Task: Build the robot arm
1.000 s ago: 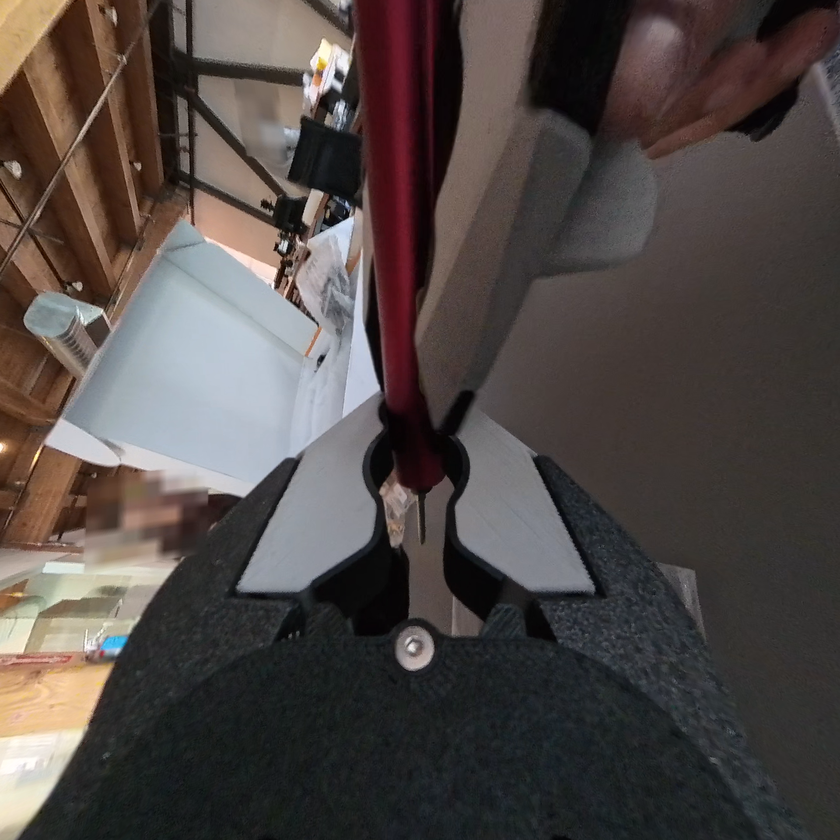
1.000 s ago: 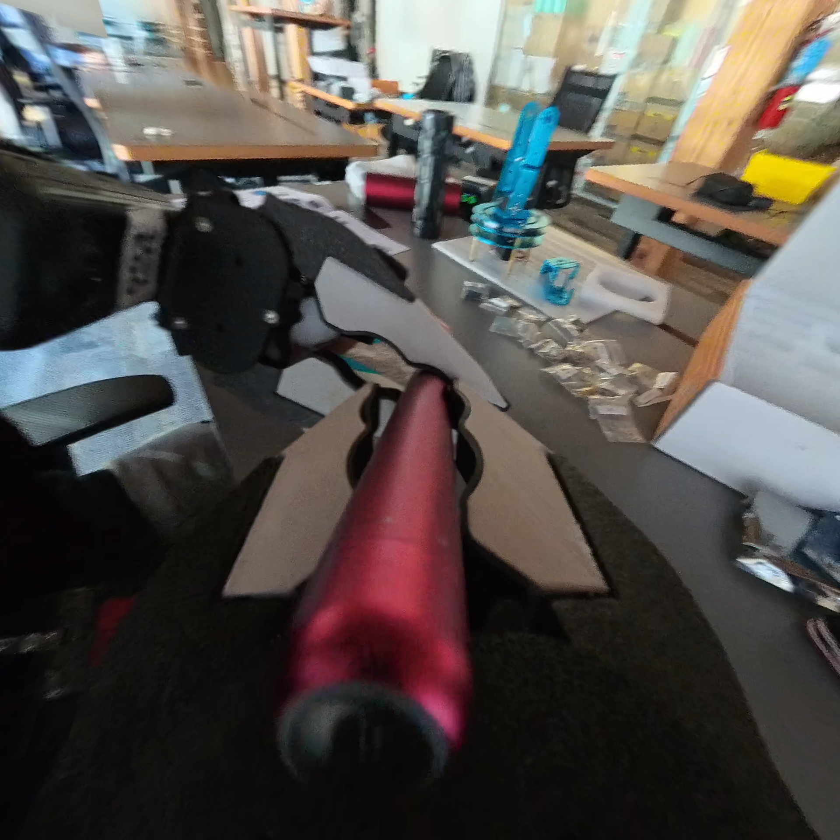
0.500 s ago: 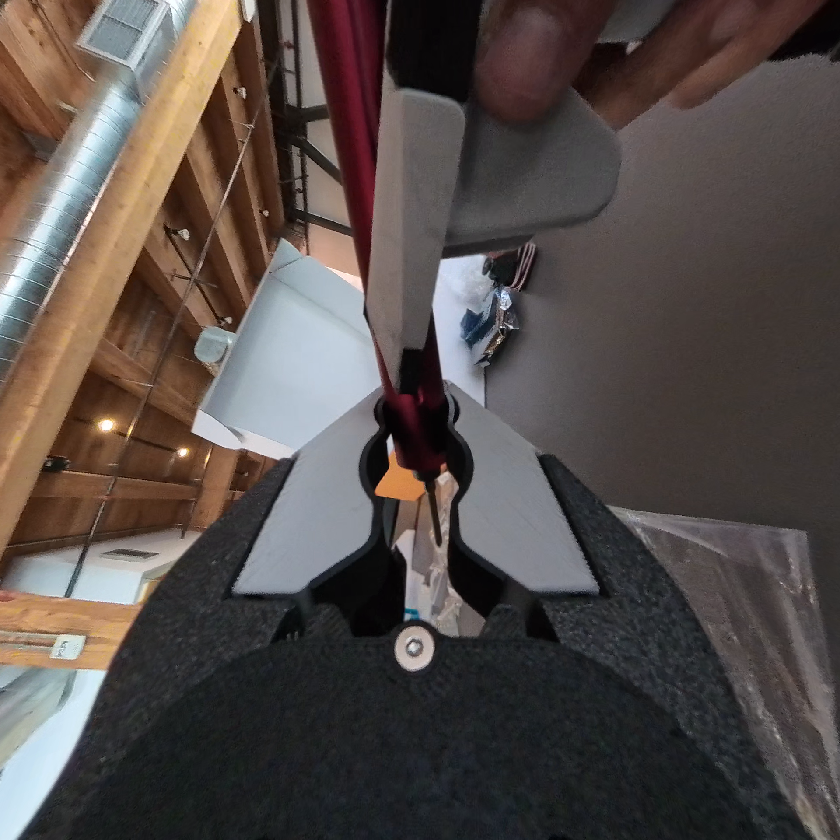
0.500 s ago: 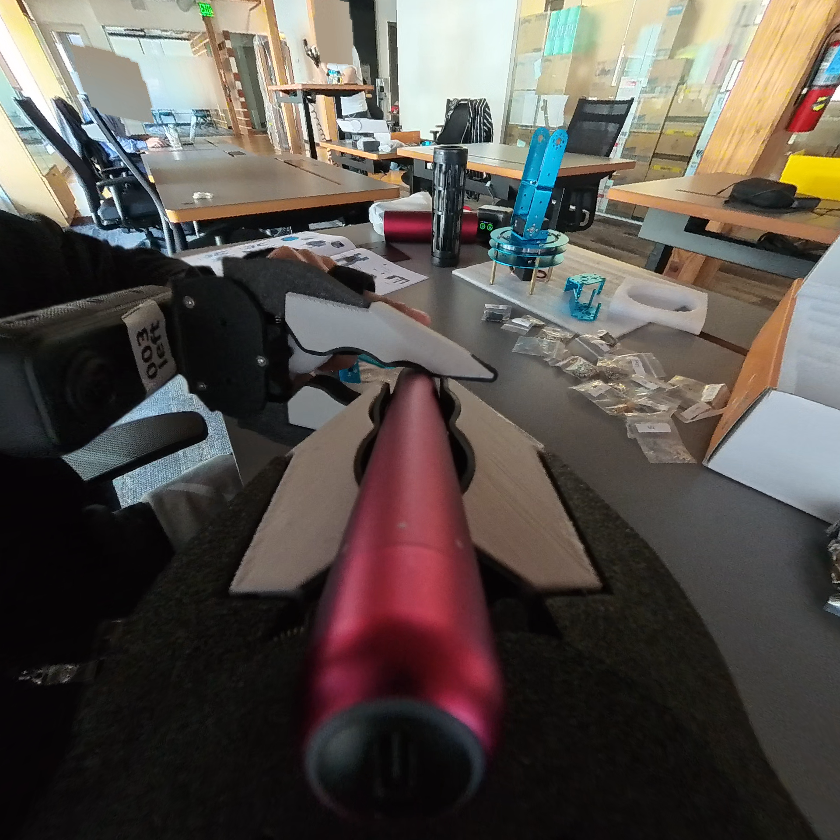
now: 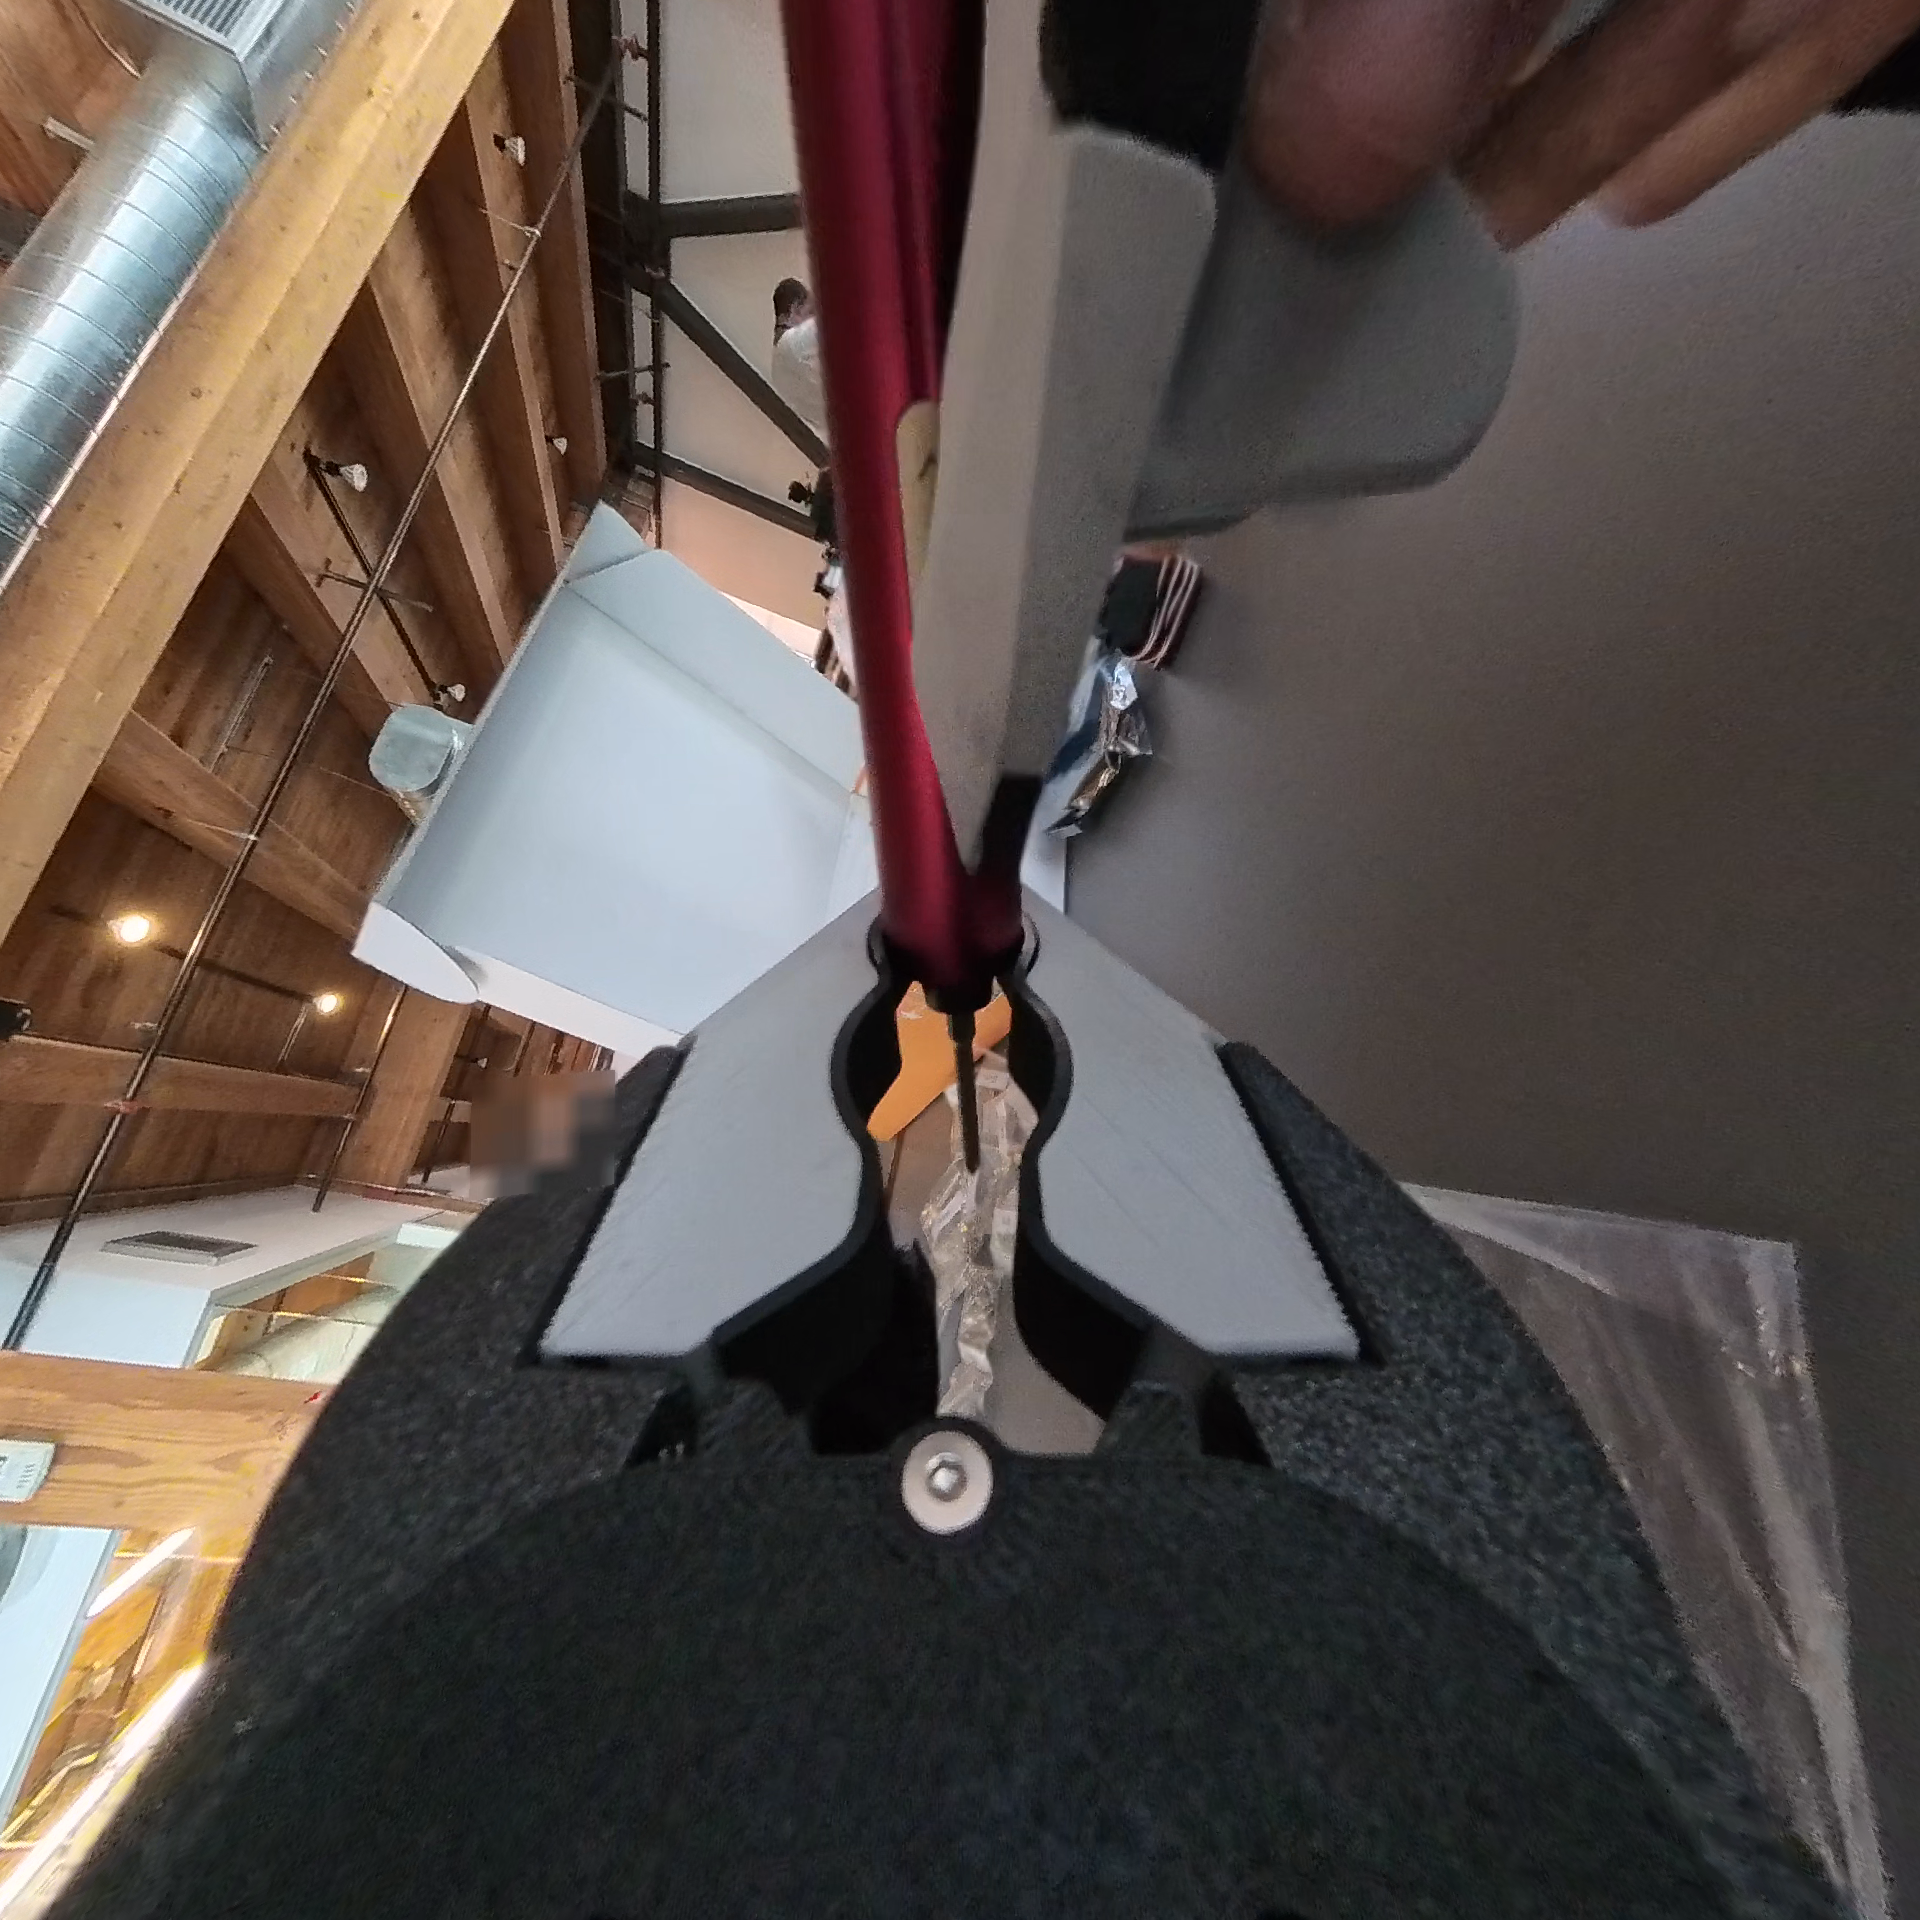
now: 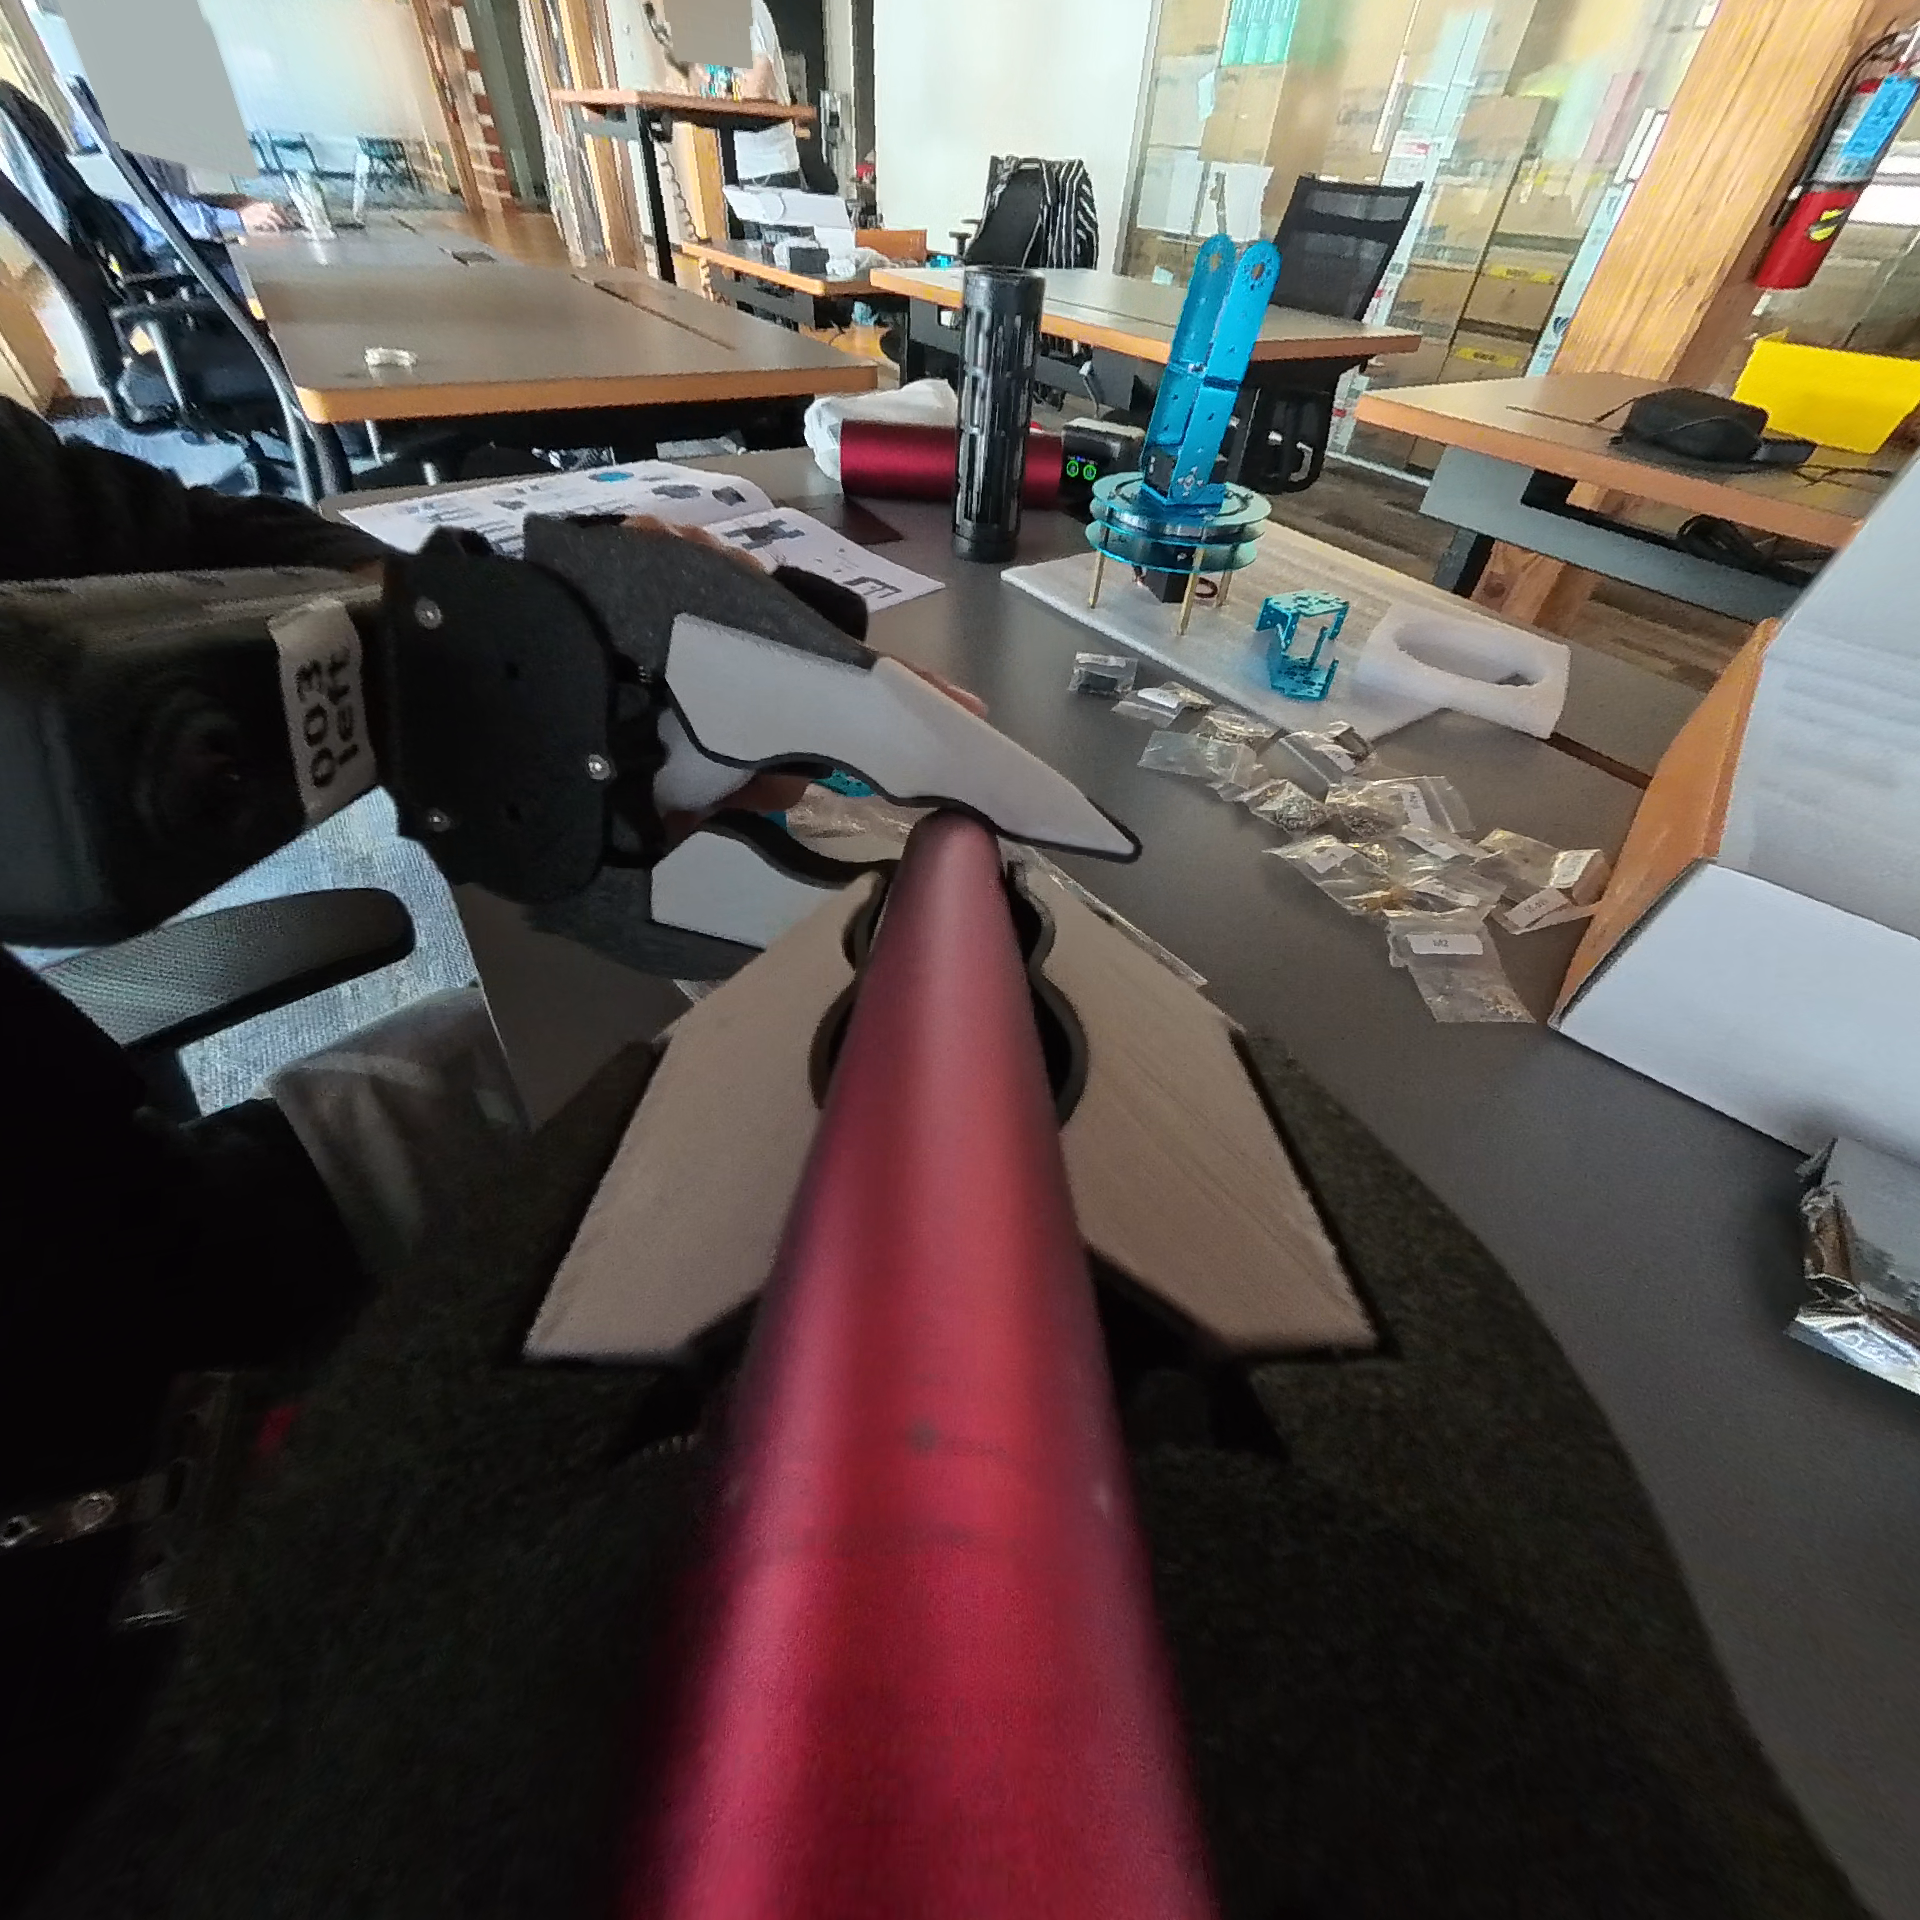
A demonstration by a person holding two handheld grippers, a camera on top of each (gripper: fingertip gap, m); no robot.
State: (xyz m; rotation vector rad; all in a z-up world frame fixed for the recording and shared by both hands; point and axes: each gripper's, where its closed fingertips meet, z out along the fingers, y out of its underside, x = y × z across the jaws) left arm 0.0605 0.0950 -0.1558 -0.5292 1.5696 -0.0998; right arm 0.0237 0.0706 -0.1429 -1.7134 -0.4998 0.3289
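A red pen-shaped screwdriver lies along my right gripper, which is shut on its body. My left gripper comes in from the left and closes over the screwdriver's front end. In the left wrist view the screwdriver comes down from the top. Its nose is clamped at the tips of my left gripper. Its thin dark bit pokes into the gap between the jaws. A finger of the right gripper and a person's hand show above.
On the dark grey table stand a blue metal turret on a white board, a black cylinder and a red cylinder. Several small part bags, a printed sheet and a white box lie around. My right fingertips sit around 4 cm from my left ones.
The left wrist view has tilted and steadied. The screwdriver's nose has slid back a little toward the left gripper's fingertips. Both grippers keep hold of it.
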